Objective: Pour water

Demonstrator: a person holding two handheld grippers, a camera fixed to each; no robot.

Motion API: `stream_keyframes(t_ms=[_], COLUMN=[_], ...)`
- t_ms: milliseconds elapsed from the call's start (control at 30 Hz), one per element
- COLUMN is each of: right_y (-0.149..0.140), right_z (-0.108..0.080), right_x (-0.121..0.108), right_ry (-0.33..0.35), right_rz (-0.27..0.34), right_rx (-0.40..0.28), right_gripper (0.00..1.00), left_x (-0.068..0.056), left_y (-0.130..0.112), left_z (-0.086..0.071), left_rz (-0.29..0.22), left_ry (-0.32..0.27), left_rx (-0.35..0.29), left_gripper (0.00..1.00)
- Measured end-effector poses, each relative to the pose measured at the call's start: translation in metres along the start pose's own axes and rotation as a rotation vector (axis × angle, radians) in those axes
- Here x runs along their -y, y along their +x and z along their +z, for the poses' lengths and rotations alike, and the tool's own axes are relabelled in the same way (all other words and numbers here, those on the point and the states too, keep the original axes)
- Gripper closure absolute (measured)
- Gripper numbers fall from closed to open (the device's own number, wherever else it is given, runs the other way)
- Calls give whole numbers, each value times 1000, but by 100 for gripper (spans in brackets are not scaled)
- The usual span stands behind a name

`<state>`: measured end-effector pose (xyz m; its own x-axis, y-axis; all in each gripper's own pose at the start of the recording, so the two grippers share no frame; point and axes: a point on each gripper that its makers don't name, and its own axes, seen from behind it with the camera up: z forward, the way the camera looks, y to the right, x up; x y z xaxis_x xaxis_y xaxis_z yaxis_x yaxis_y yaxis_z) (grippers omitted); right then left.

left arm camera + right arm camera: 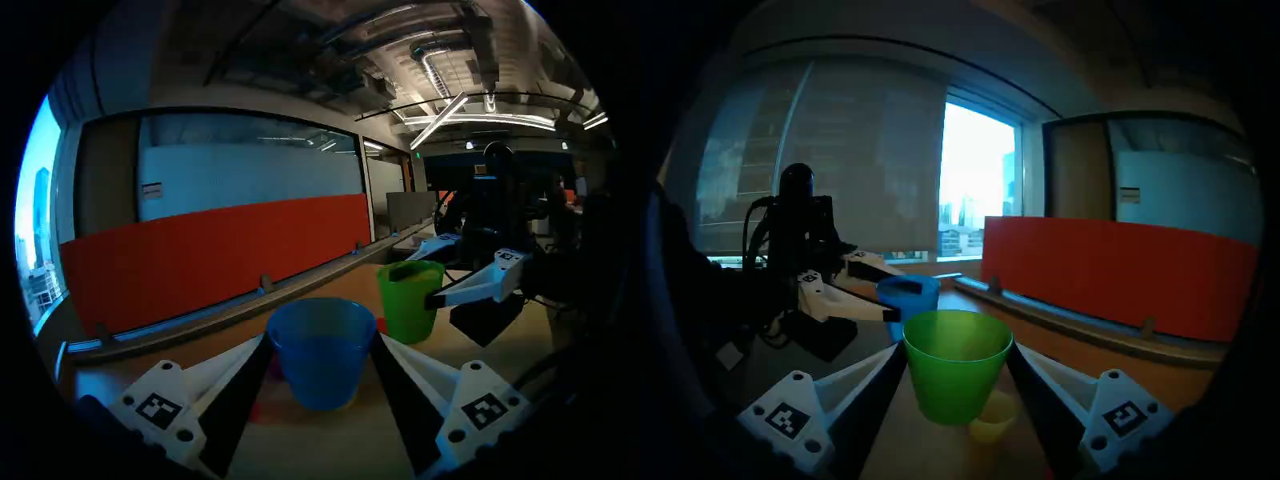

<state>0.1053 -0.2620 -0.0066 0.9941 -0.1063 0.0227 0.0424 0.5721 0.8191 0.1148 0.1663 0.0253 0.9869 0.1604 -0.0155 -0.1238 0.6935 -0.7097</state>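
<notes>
Blue plastic cup (322, 364) stands upright, clamped between the left gripper's (322, 342) fingers, and green plastic cup (958, 372), clamped upright in the right gripper (956, 350), hangs near, ahead of the left one, so pouring seems not yet begun.

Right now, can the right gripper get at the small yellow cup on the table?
Probably not: the right gripper is shut on the green cup, though the yellow cup lies close.

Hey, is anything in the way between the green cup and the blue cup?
Nothing visible. The right gripper holds the green cup and the left gripper holds the blue cup close by, with only air between them. A small yellow cup sits lower down, beneath the green one.
</notes>
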Motion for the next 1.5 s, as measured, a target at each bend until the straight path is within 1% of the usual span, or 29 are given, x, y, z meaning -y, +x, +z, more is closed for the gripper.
stream_keyframes(t_ms=[200, 400, 600, 867, 1200, 1400, 1500], right_y=[-10, -18, -26, -36, -43, -48, -49], right_z=[4, 8, 11, 12, 13, 11, 11], right_x=[8, 15, 23, 31, 39, 41, 41], right_ry=[23, 45, 68, 94, 115, 122, 122], right_rz=[4, 8, 12, 14, 20, 19, 19], right_rx=[23, 42, 62, 82, 96, 105, 107], right_gripper=[8, 8, 8, 8, 8, 8, 8], left_x=[-2, -5, -6, -13, -20, -27, -27], left_y=[4, 10, 13, 18, 24, 26, 28], left_z=[0, 1, 3, 5, 8, 9, 9], left_rz=[49, 83, 138, 191, 320, 368, 392], left_ry=[8, 10, 22, 22, 35, 33, 36], left_rx=[-1, -5, 5, 3, 11, 12, 12], left_gripper=[15, 15, 15, 15, 15, 15, 15])
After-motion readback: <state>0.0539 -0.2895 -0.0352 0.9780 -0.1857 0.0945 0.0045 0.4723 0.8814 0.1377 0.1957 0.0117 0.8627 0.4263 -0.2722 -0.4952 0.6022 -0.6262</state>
